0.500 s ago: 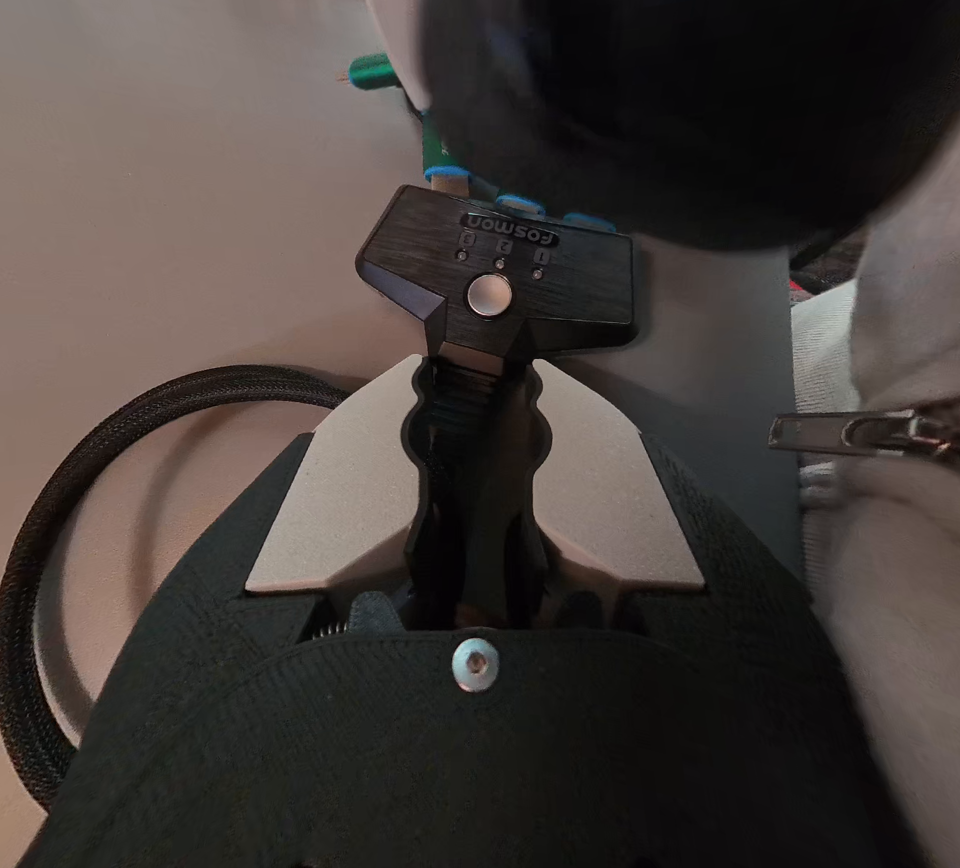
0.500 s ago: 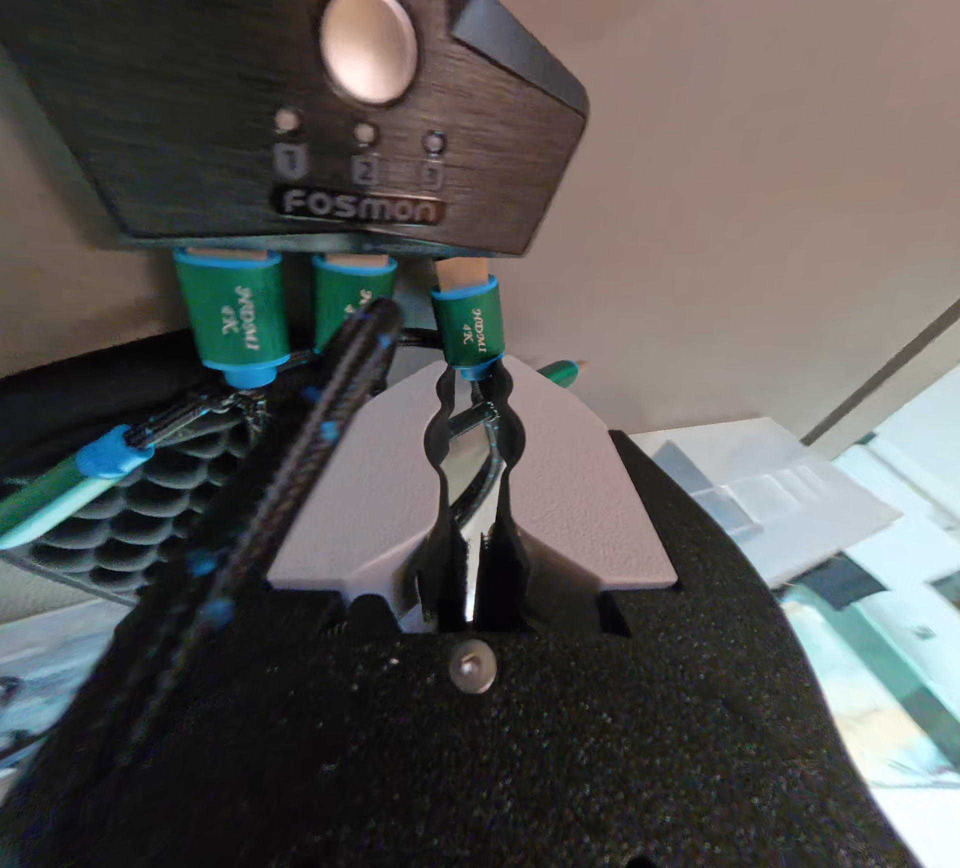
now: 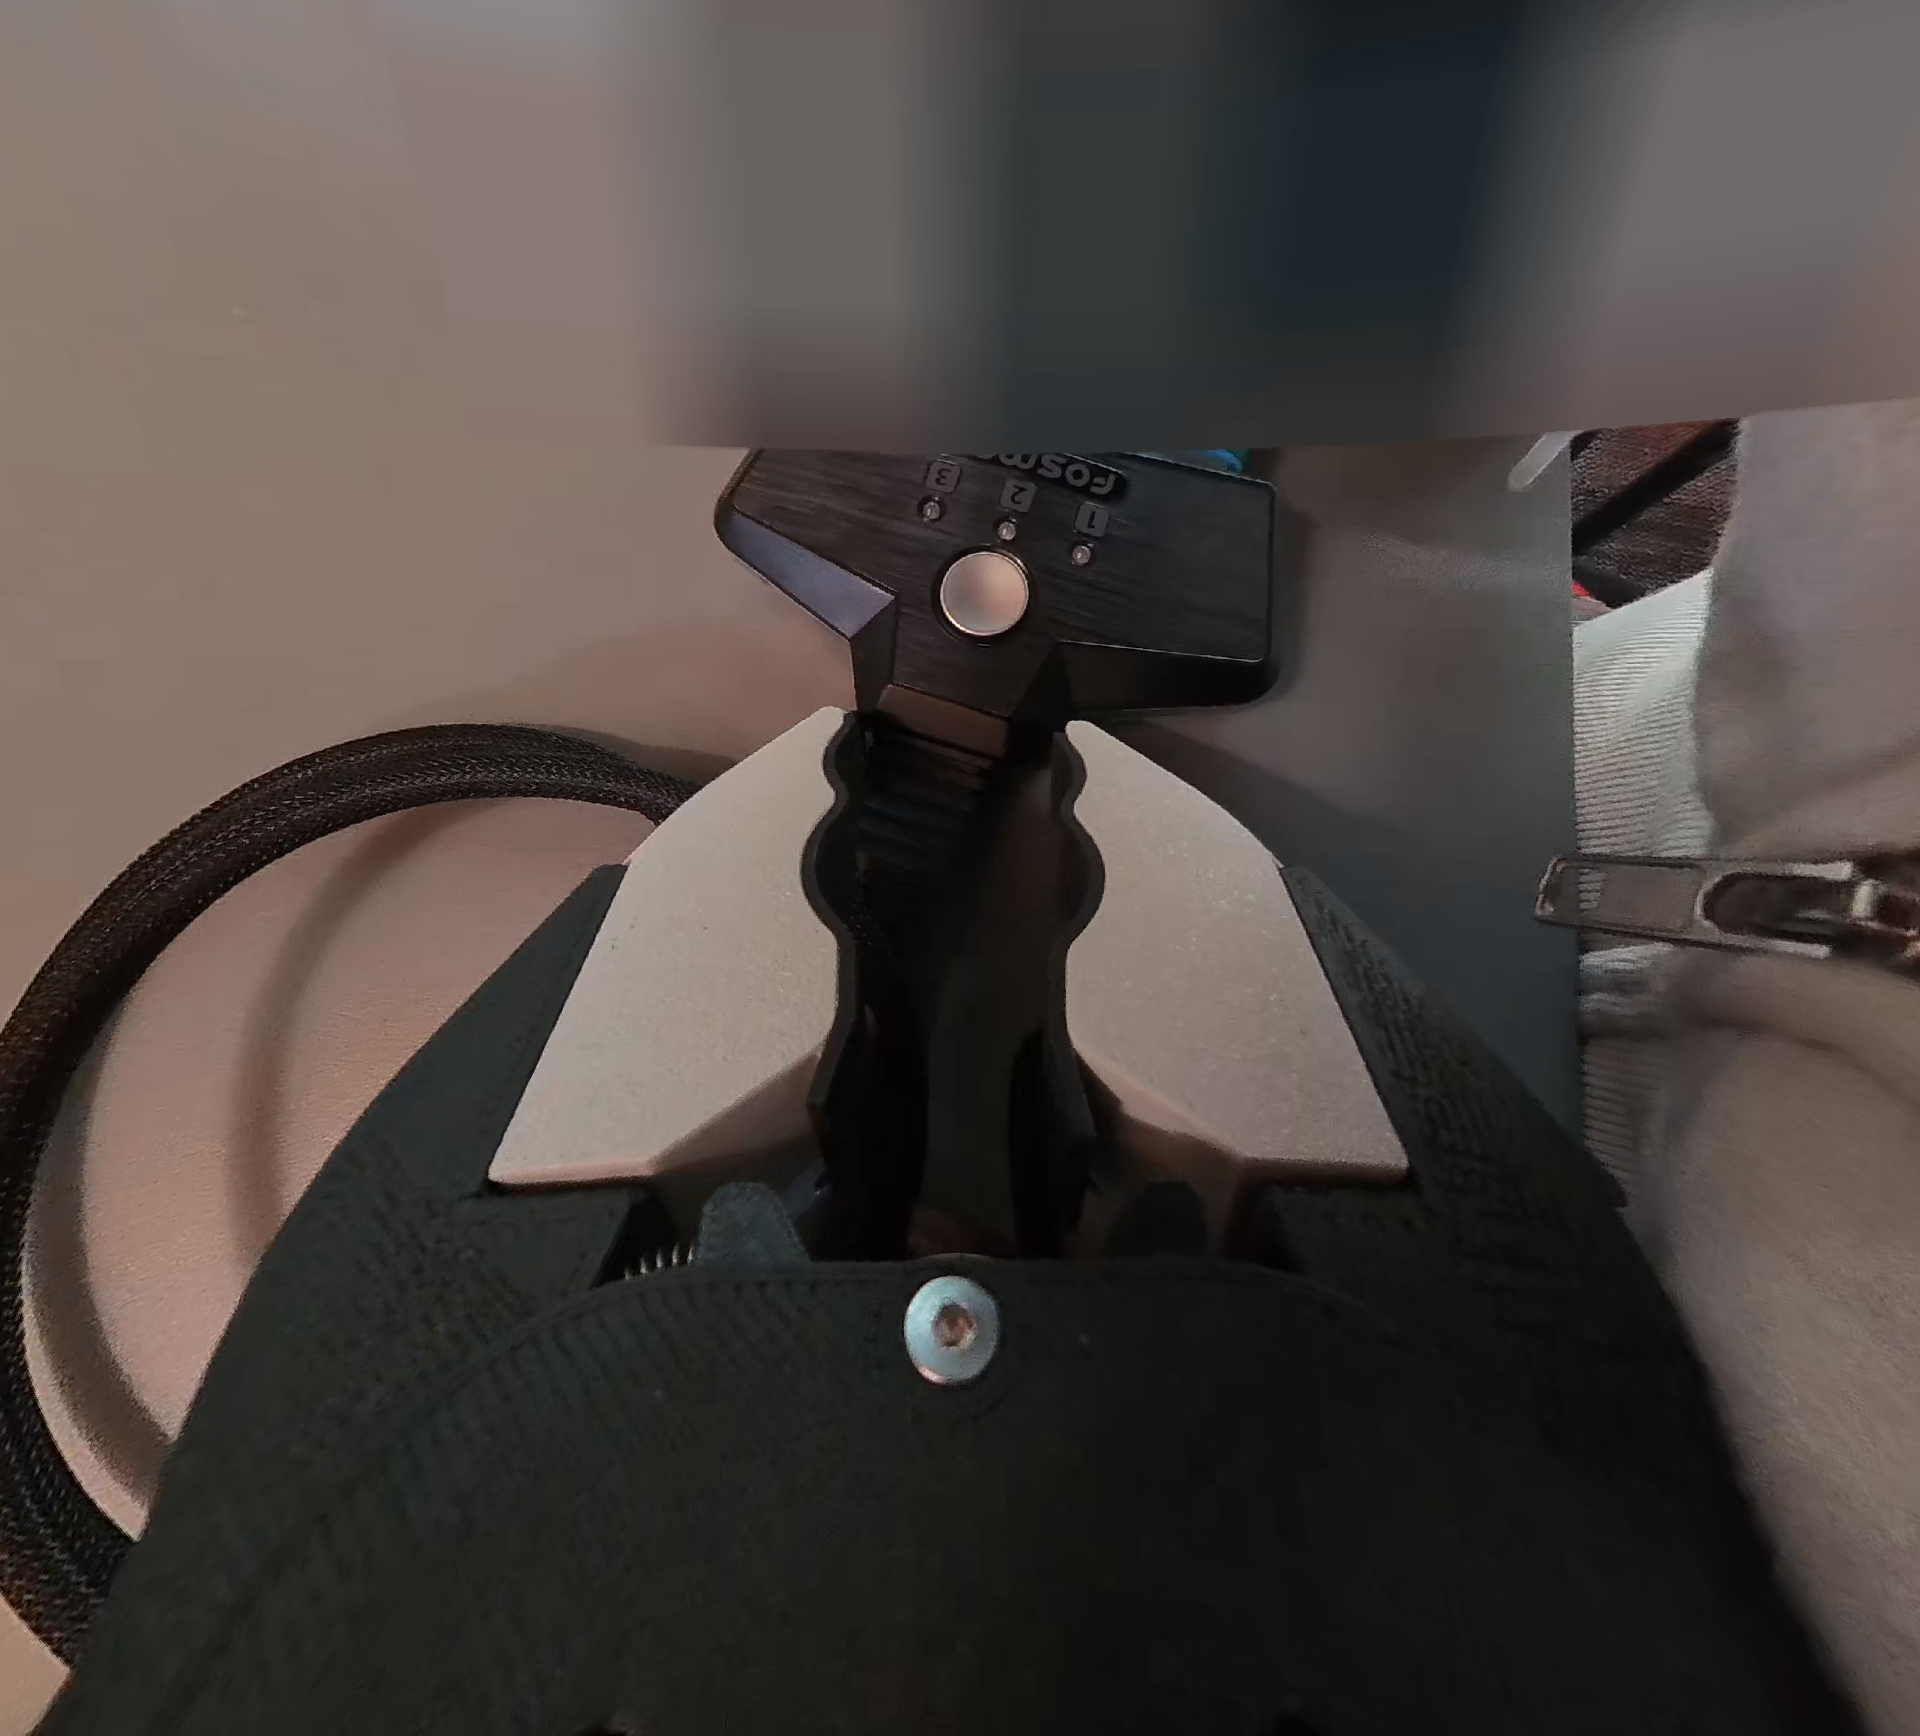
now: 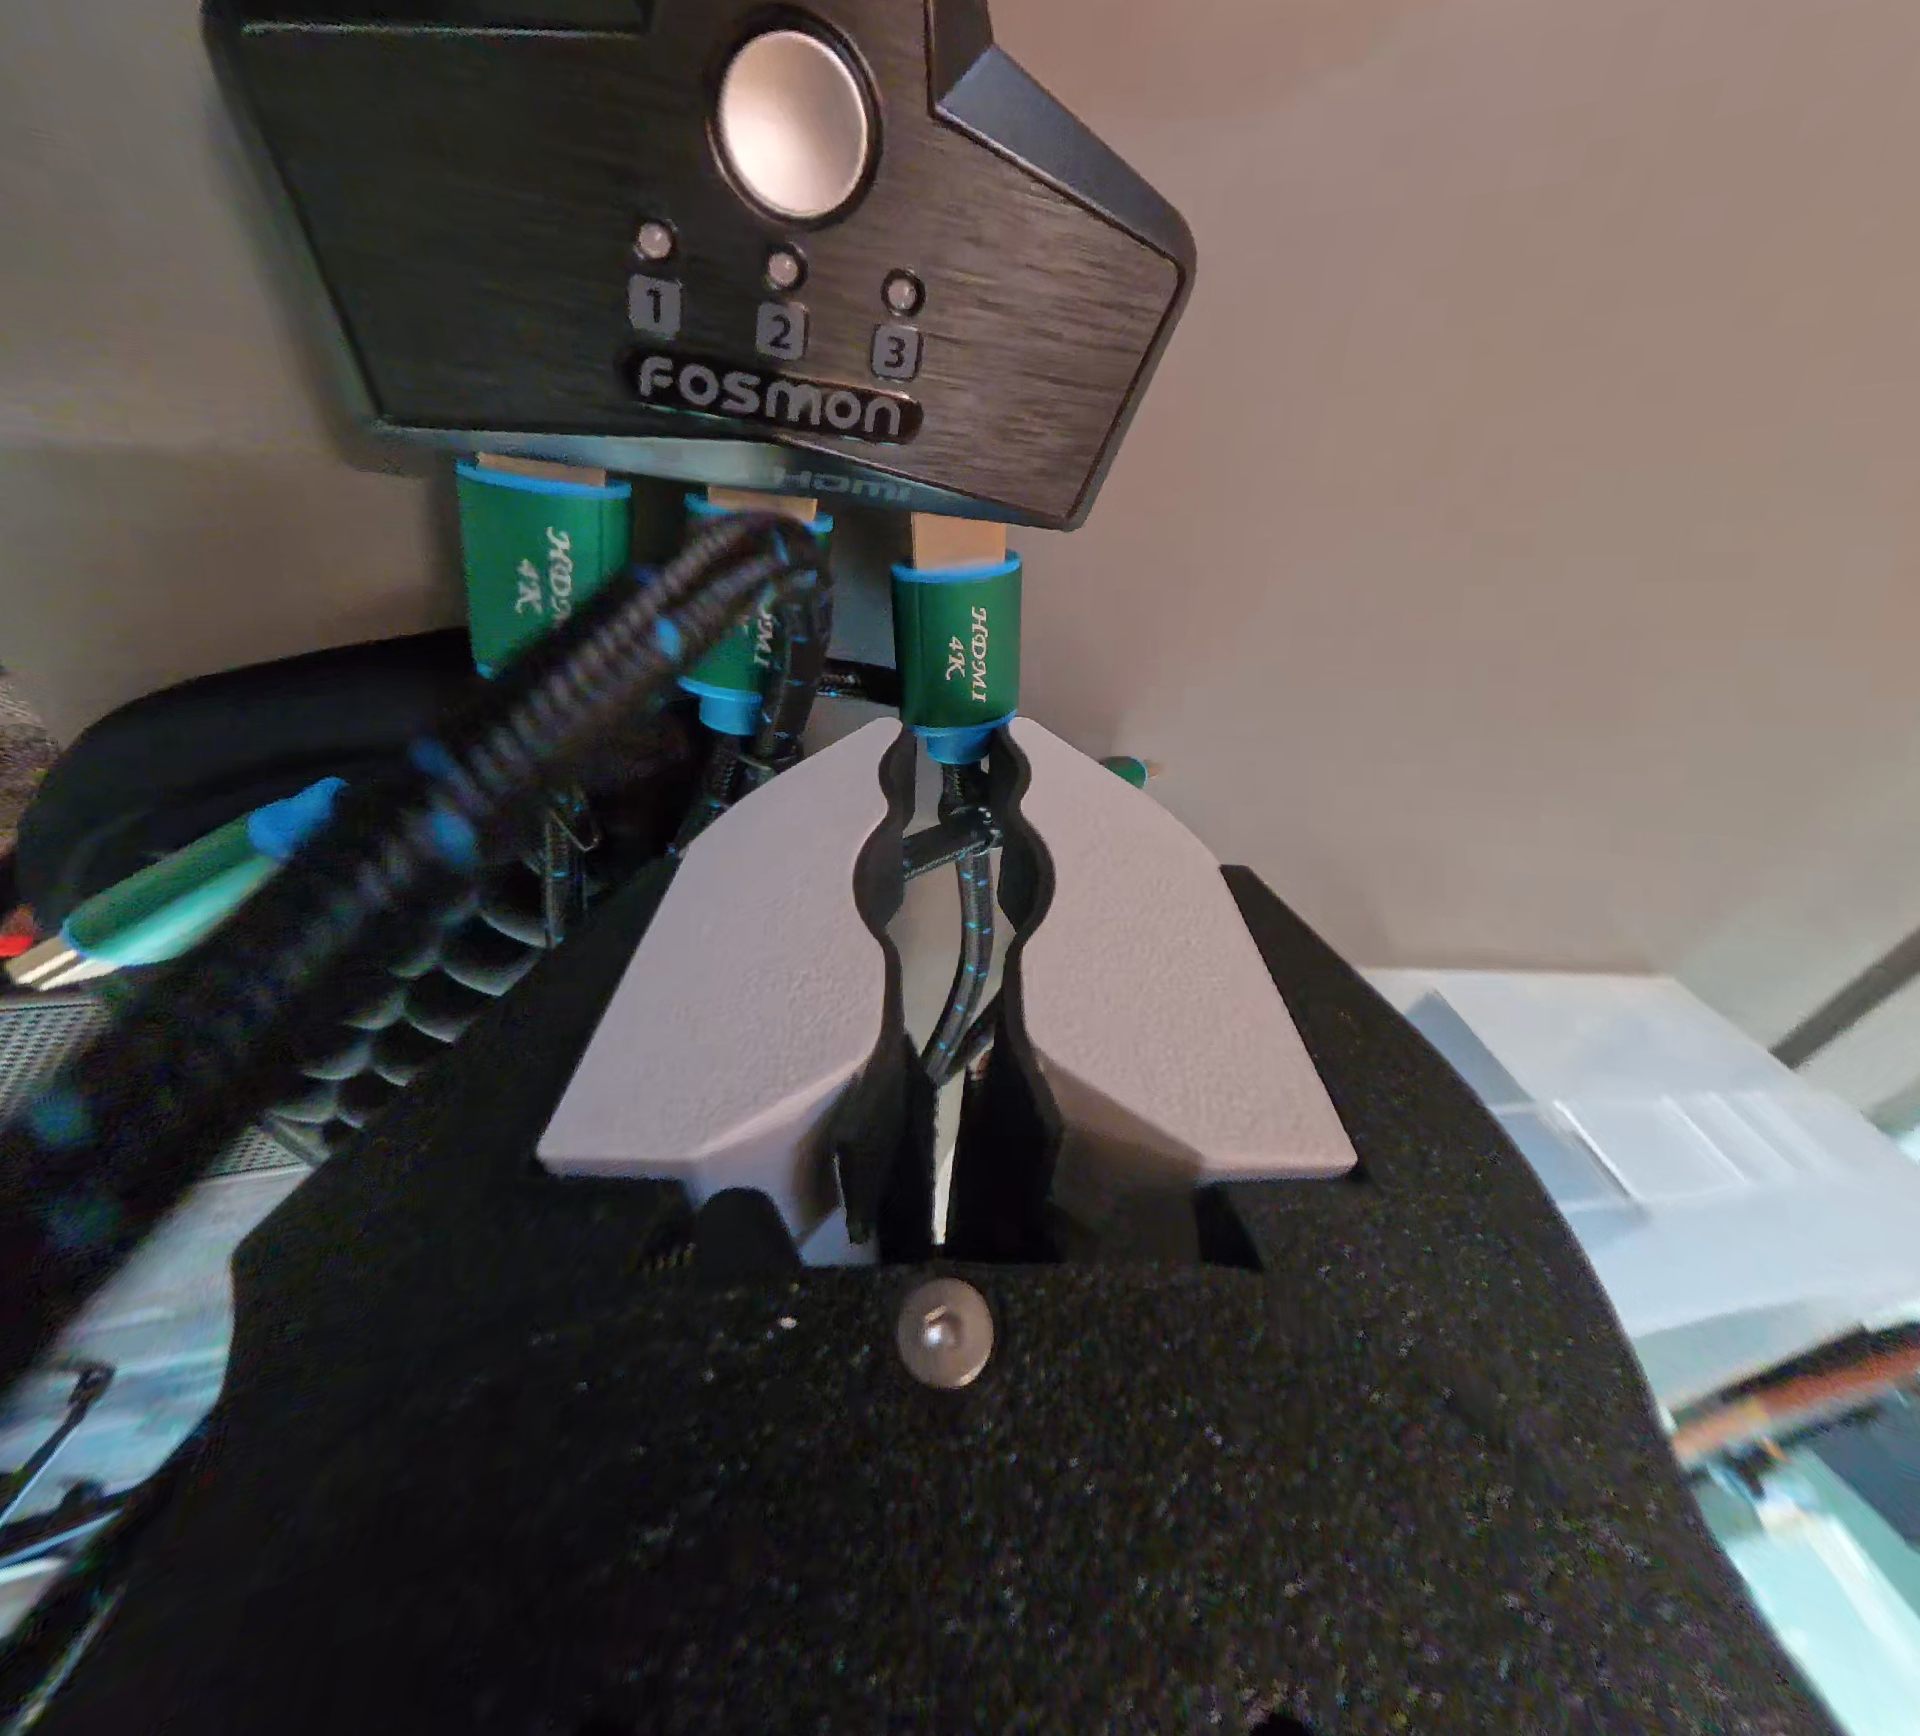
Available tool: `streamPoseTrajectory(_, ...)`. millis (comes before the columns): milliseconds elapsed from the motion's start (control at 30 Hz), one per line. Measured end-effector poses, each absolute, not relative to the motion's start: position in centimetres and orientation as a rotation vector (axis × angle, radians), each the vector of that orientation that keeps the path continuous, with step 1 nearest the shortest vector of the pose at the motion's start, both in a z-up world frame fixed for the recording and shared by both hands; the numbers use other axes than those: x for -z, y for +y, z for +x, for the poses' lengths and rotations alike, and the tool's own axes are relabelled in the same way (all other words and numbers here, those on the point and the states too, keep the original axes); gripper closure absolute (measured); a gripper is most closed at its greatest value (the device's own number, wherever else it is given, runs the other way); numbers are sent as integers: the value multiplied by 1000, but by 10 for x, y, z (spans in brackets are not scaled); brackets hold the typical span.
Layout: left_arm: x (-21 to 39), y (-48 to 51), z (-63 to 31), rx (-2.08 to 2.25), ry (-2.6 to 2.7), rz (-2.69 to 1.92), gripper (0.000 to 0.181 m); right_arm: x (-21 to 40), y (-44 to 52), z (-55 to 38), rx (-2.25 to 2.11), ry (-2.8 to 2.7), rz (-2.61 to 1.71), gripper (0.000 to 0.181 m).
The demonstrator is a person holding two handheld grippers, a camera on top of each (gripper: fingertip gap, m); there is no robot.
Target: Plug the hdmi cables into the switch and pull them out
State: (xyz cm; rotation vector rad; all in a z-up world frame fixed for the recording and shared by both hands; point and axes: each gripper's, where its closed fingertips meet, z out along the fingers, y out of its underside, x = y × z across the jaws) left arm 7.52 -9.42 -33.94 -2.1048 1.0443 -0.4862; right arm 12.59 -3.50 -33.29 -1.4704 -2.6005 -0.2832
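The black switch [image 3: 1091, 585] hangs in the air, and my left gripper [image 3: 951, 741] is shut on its ribbed cable neck. Its black braided cable [image 3: 208, 865] loops away to the left. In the right wrist view the switch [image 4: 520, 232] has three green HDMI plugs in its near edge: the left one [image 4: 540, 564], the middle one [image 4: 743, 658] half hidden by a braided cable [image 4: 582, 699], and the right one [image 4: 956, 647], which shows more gold metal than the others. My right gripper [image 4: 954, 746] is shut on the blue boot and cable of that right plug.
A loose green plug end [image 4: 166, 917] lies at the left over a black honeycomb-patterned object [image 4: 447, 980]. A clear plastic box [image 4: 1558, 1115] stands at the right. A person's light garment with a zipper pull [image 3: 1714, 907] is close on the right, beyond the beige table [image 3: 260, 439].
In the right wrist view the switch sits a little lower and more tilted, so more of its top shows. Both grips are the same.
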Motion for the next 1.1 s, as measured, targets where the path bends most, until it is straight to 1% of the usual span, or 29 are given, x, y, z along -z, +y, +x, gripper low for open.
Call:
streamPoseTrajectory(167,340,-95,77,494,1052,-2110,148,333,-37,125,125,-2597,-1506,168)
streamPoseTrajectory(300,340,-97,78,501,1072,-2098,148,330,-44,124,-256,-2502,-1750,164)
streamPoseTrajectory(400,340,-98,78,513,1076,-2097,148,330,-46,121,-451,-2418,-1815,161)
streamPoseTrajectory(633,339,-98,78,503,1086,-2080,148,330,-46,119,-626,-2347,-1870,160)
streamPoseTrajectory(767,338,-97,78,478,1074,-2071,148,330,-45,119,-587,-2312,-1848,162)
streamPoseTrajectory(967,337,-93,78,455,994,-2097,149,327,-39,123,-236,-2146,-2044,163)
streamPoseTrajectory(1100,339,-93,78,473,958,-2137,149,330,-37,121,-256,-2060,-2120,163)
